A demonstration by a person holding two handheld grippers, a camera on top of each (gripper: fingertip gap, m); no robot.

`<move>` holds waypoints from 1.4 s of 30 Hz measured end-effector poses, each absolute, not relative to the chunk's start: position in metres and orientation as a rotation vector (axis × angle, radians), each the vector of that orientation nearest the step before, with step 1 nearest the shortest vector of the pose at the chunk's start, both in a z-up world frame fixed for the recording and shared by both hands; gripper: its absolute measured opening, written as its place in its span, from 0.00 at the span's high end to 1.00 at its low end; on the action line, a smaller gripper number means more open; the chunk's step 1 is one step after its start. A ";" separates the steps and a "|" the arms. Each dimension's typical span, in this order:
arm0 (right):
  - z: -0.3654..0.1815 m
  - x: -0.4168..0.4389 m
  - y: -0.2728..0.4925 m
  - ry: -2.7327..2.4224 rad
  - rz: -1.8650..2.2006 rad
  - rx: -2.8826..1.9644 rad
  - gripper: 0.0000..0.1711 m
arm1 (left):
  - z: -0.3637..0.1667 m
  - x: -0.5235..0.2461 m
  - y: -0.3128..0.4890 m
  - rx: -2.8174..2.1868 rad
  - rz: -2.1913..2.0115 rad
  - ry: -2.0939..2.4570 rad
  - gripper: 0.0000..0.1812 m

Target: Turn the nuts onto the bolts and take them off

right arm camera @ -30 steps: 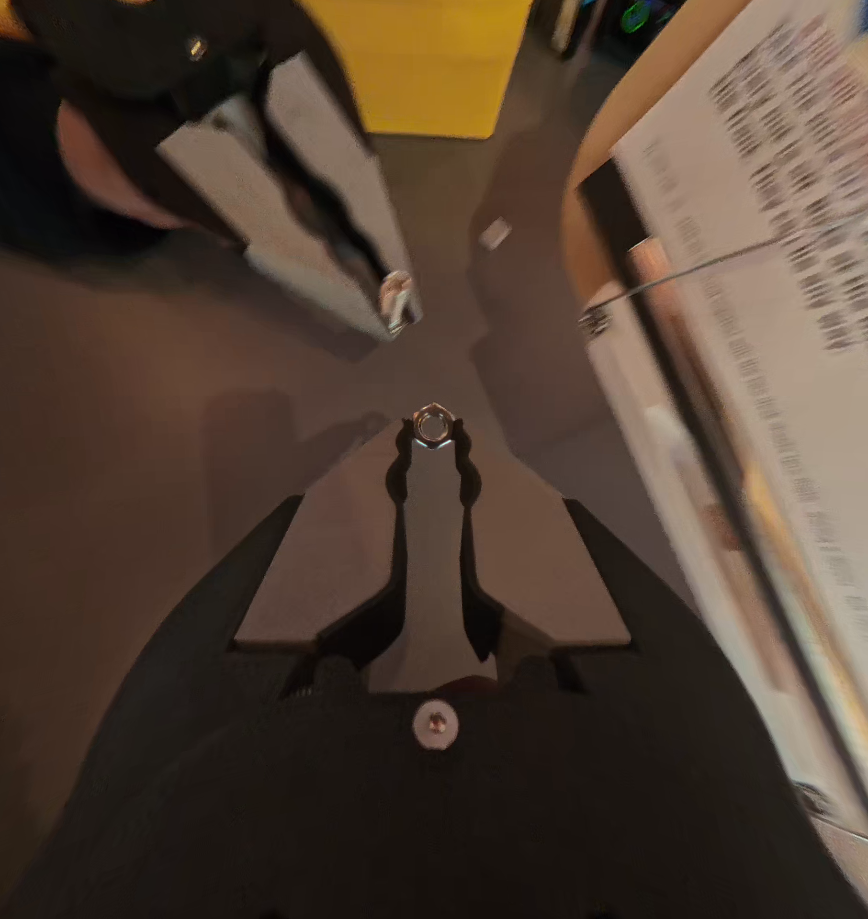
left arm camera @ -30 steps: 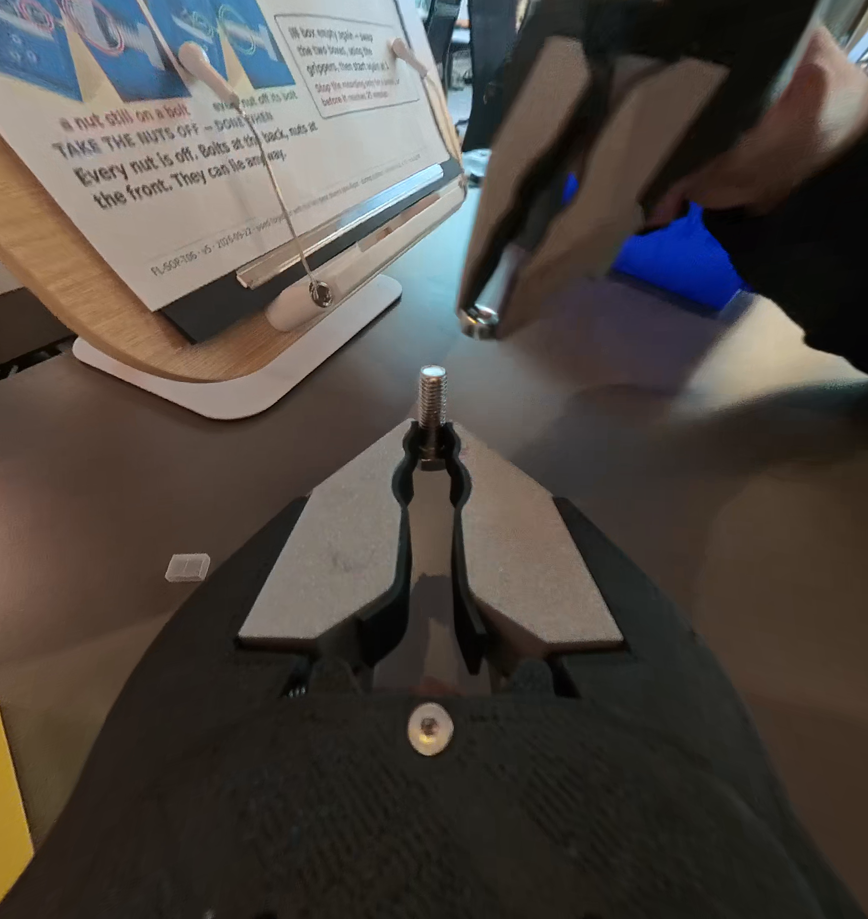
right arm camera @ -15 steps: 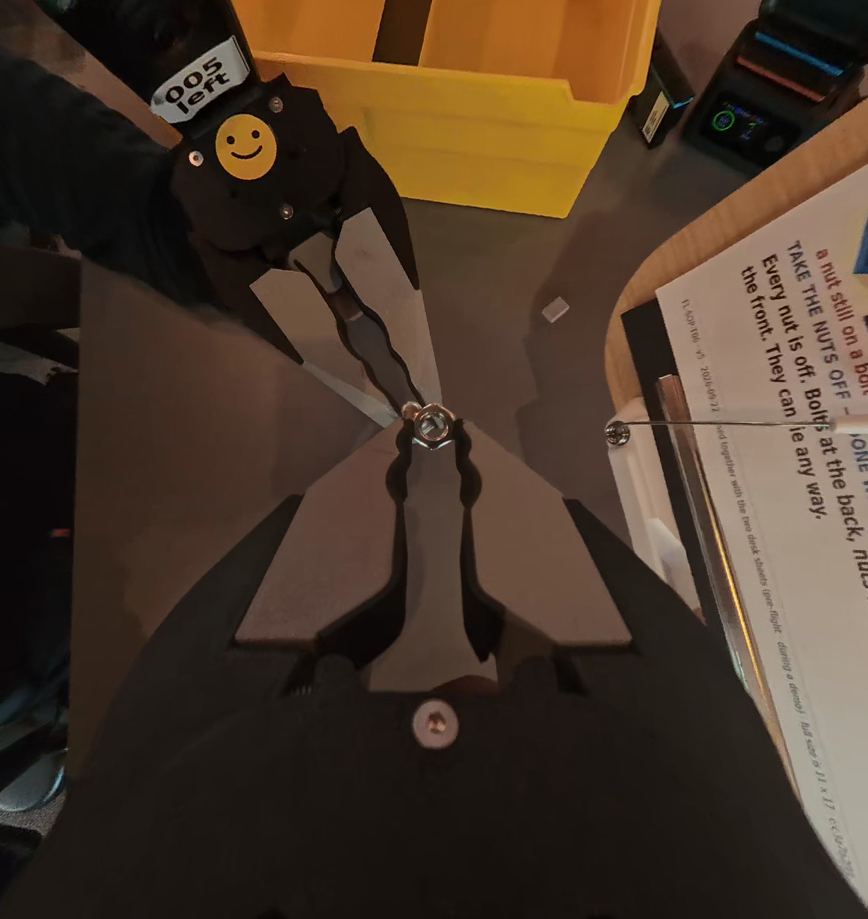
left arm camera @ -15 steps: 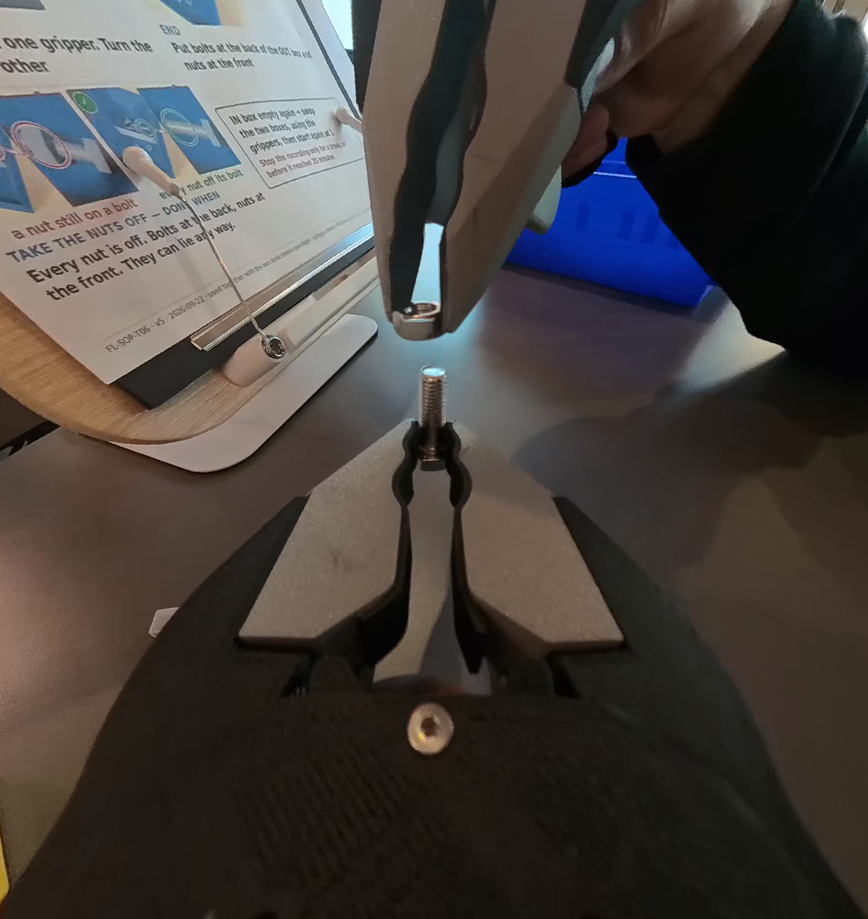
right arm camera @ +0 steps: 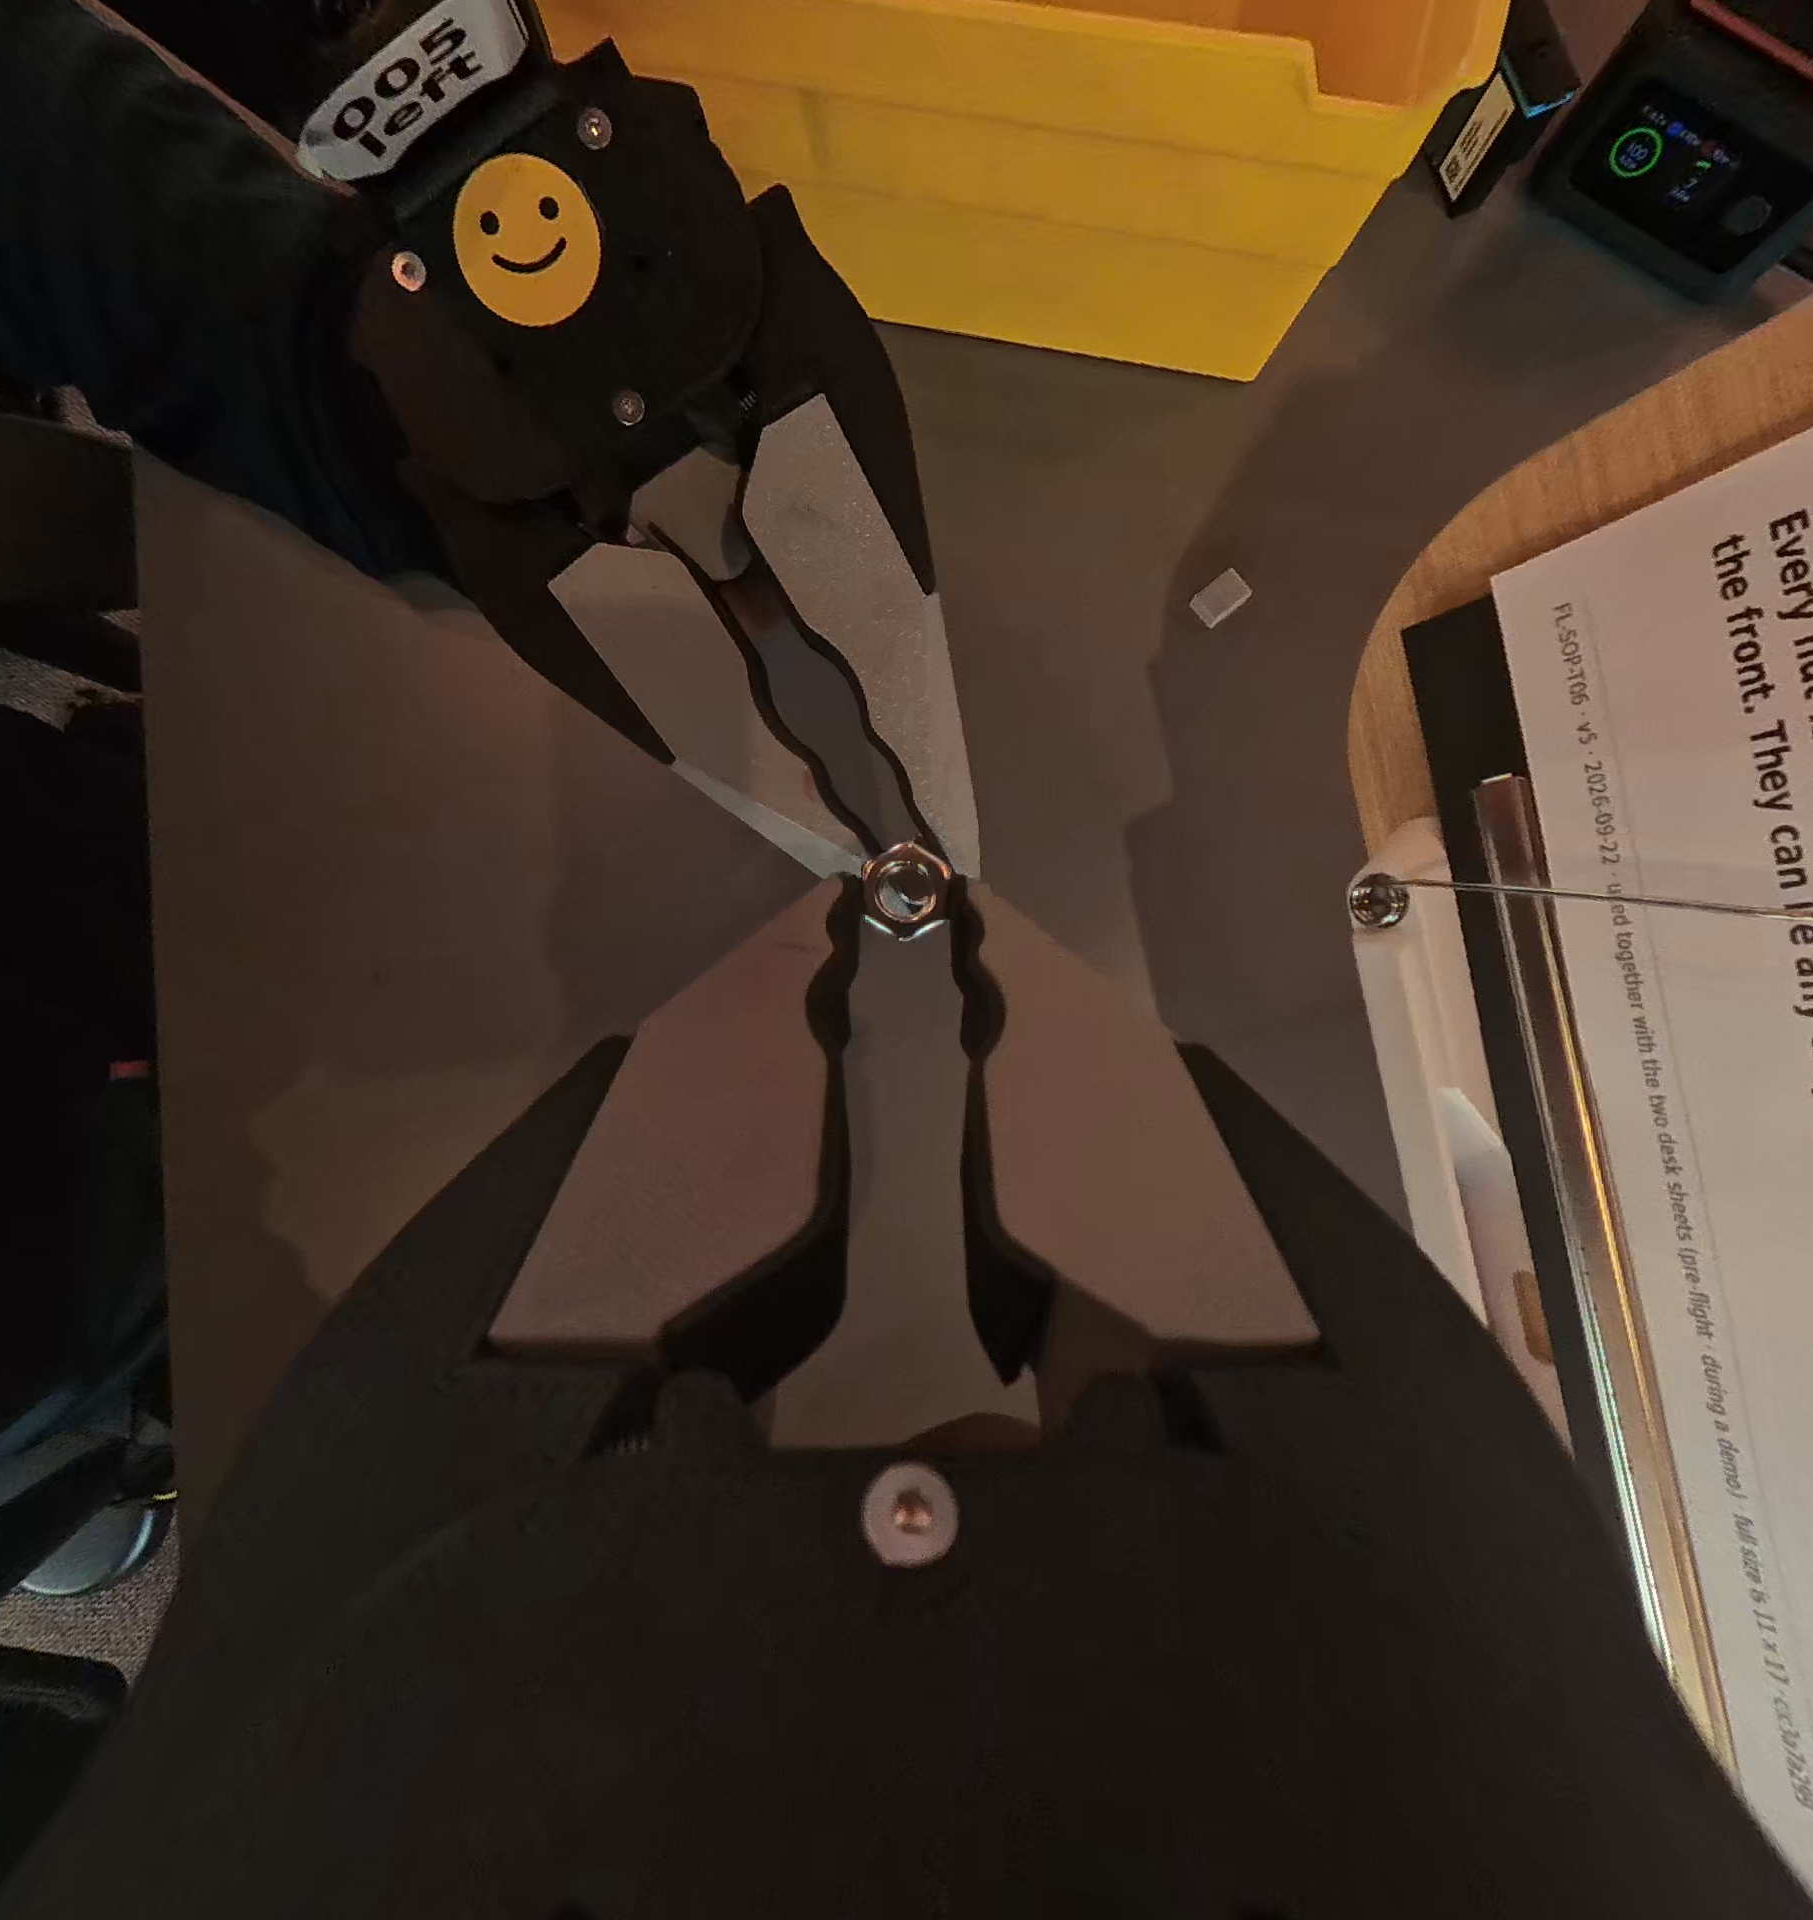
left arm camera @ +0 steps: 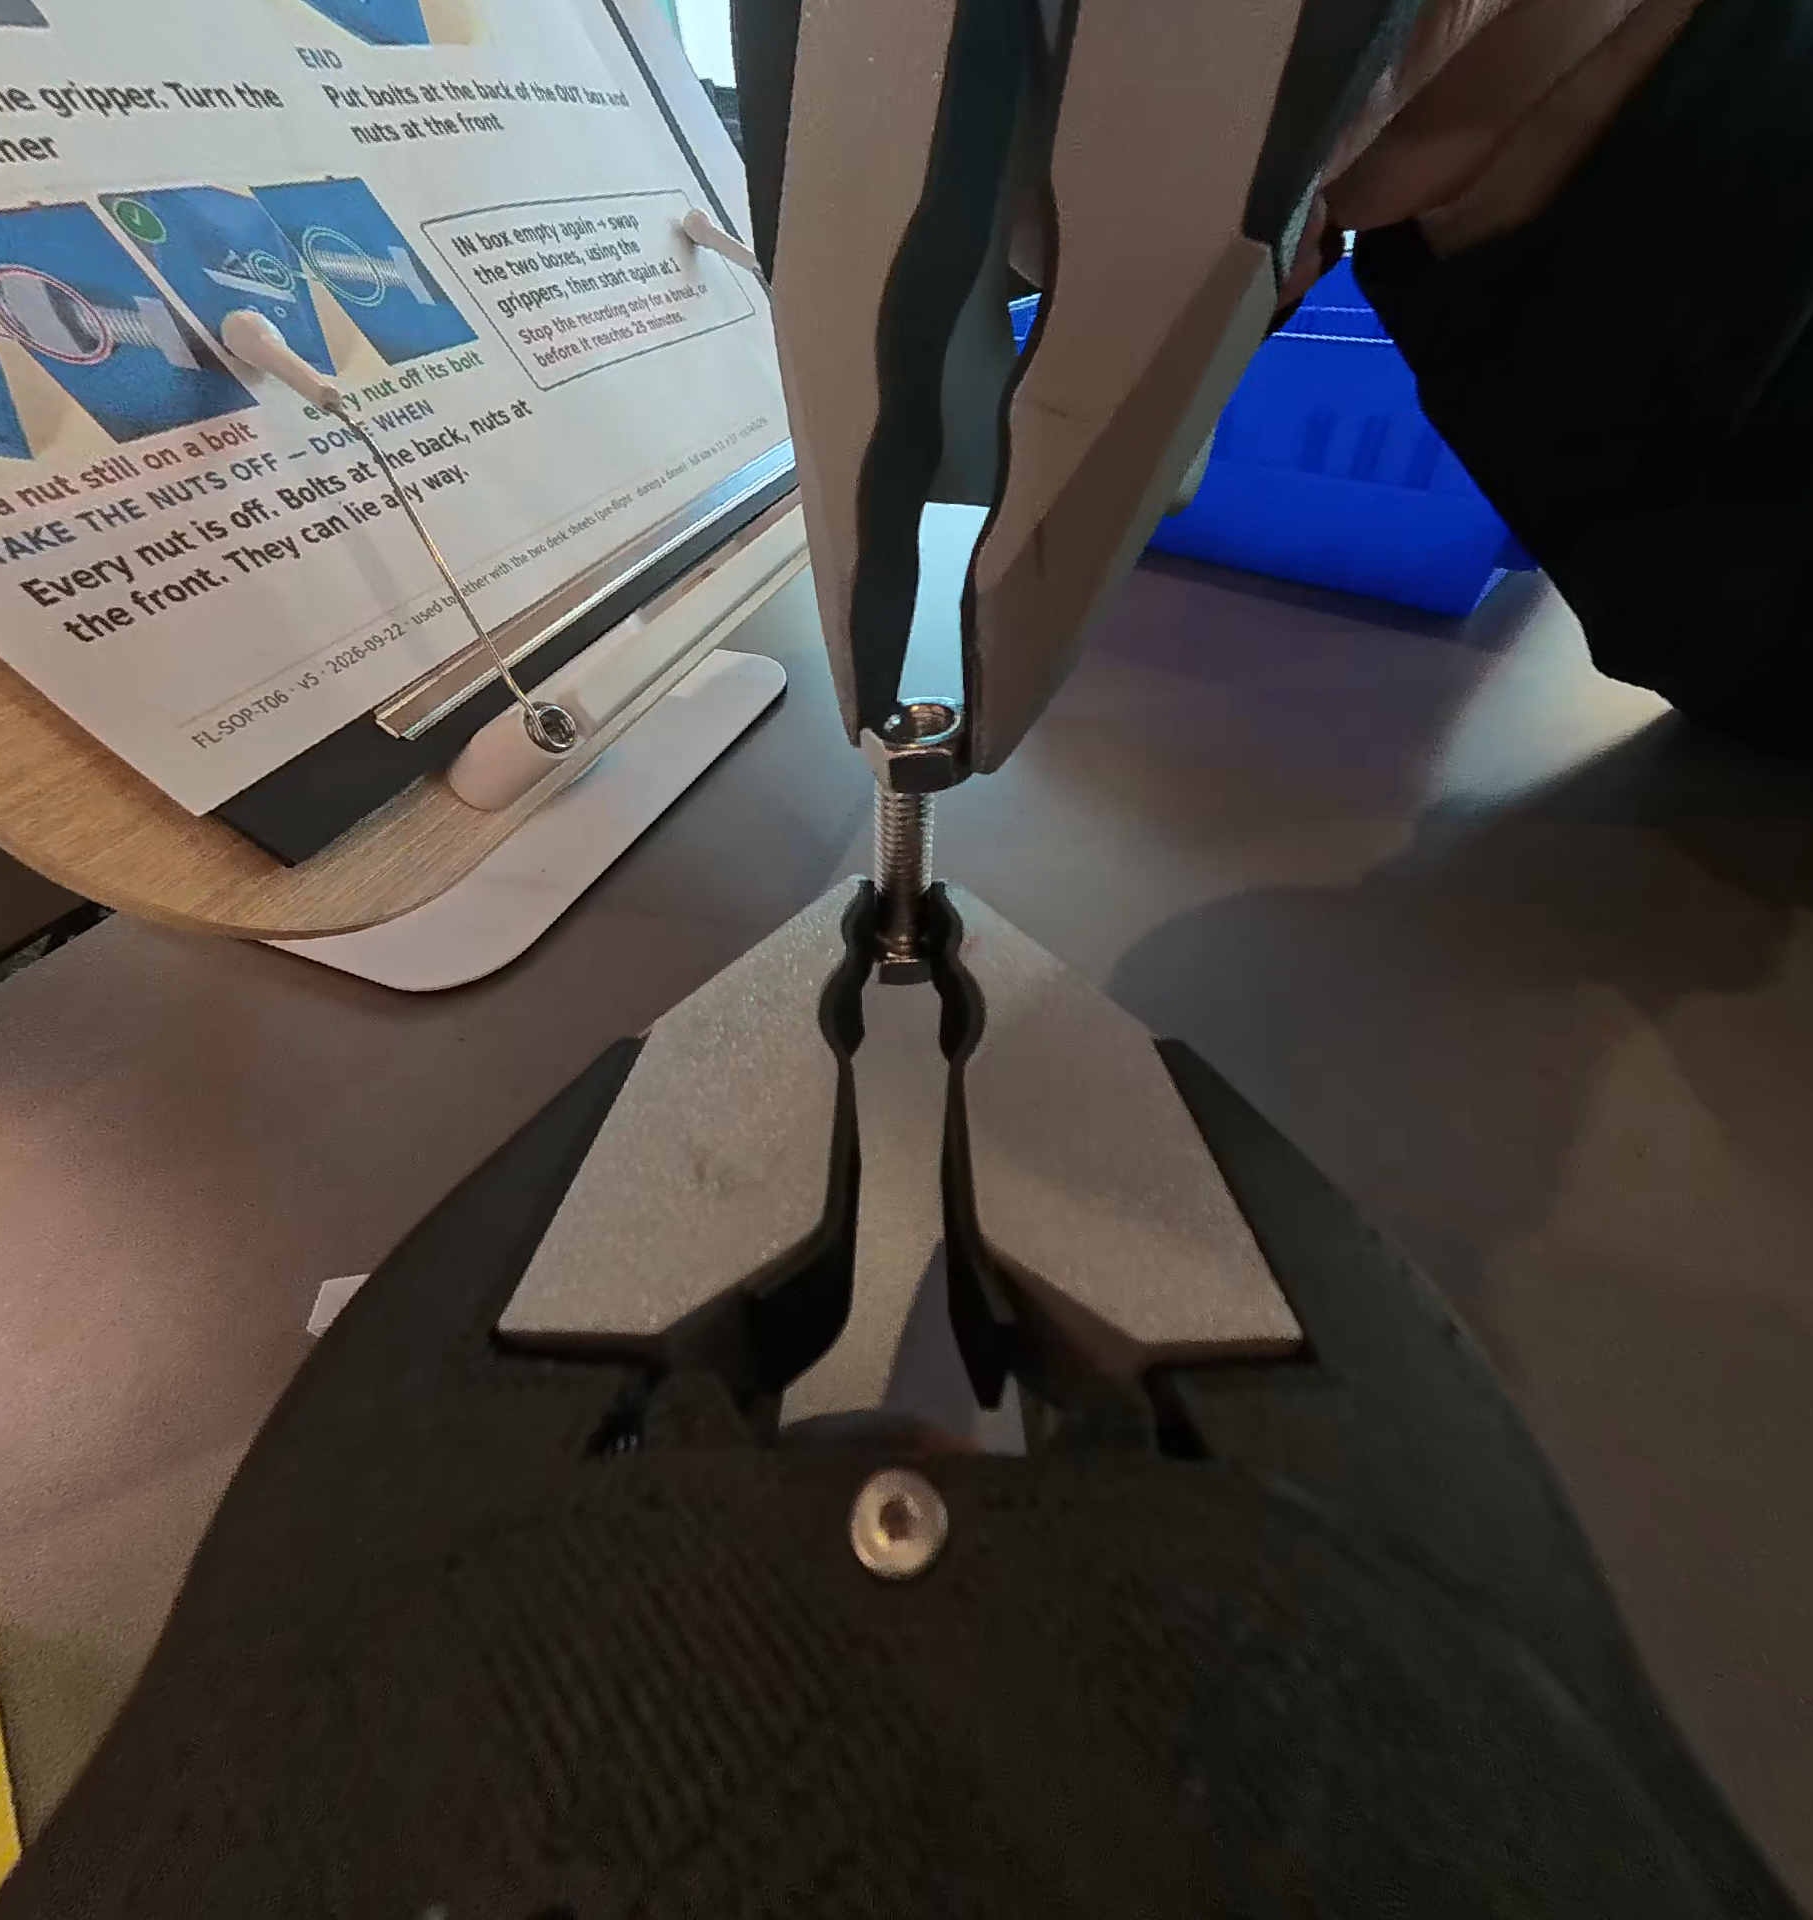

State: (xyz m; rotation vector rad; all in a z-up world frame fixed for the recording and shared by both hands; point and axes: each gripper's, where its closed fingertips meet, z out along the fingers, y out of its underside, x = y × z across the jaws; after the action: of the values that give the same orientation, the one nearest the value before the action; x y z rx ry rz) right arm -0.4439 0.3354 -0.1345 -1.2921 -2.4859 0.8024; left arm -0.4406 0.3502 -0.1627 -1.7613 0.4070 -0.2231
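Observation:
My left gripper (left arm camera: 900, 935) is shut on the head end of a steel bolt (left arm camera: 900, 842) and holds it upright above the table, threads up. My right gripper (left arm camera: 917, 743) comes down from above, shut on a steel hex nut (left arm camera: 921, 750) that sits on the tip of the bolt's thread. In the right wrist view the nut (right arm camera: 902, 896) sits between my right gripper's tips (right arm camera: 902, 909), with the bolt's end showing through its hole. The left gripper (right arm camera: 897, 847) points in from the upper left, right under the nut.
A wooden stand with an instruction sheet (left arm camera: 289, 436) stands at the left. A blue bin (left arm camera: 1328, 468) is behind the right gripper, a yellow bin (right arm camera: 1047, 177) beyond the left one. A small white block (right arm camera: 1220, 596) lies on the dark table (left arm camera: 1401, 1039). A small screen device (right arm camera: 1681, 177) sits far right. Less than 4 cm separates the two grippers' tips. The small white block (right arm camera: 1220, 596) is about equally far from each gripper, around 15 cm.
My right gripper has come down over the bolt with the nut. A second ago the nut was up and to the right of the bolt; now it rests on the bolt's tip.

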 end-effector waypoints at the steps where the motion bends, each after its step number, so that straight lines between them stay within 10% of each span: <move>1: -0.134 -0.444 0.335 -2.483 0.801 -1.294 0.92 | -0.163 -0.440 0.350 -1.762 -0.226 0.405 0.96; 42: -0.133 -0.447 0.338 -2.459 0.830 -1.326 0.89 | -0.162 -0.437 0.353 -1.752 -0.281 0.360 0.96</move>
State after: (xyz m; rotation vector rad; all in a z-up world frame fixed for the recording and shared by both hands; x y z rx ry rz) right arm -0.4469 0.3380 -0.1332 -1.3264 -2.4589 0.8295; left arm -0.4372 0.3528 -0.1618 -1.7523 0.3603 -0.2809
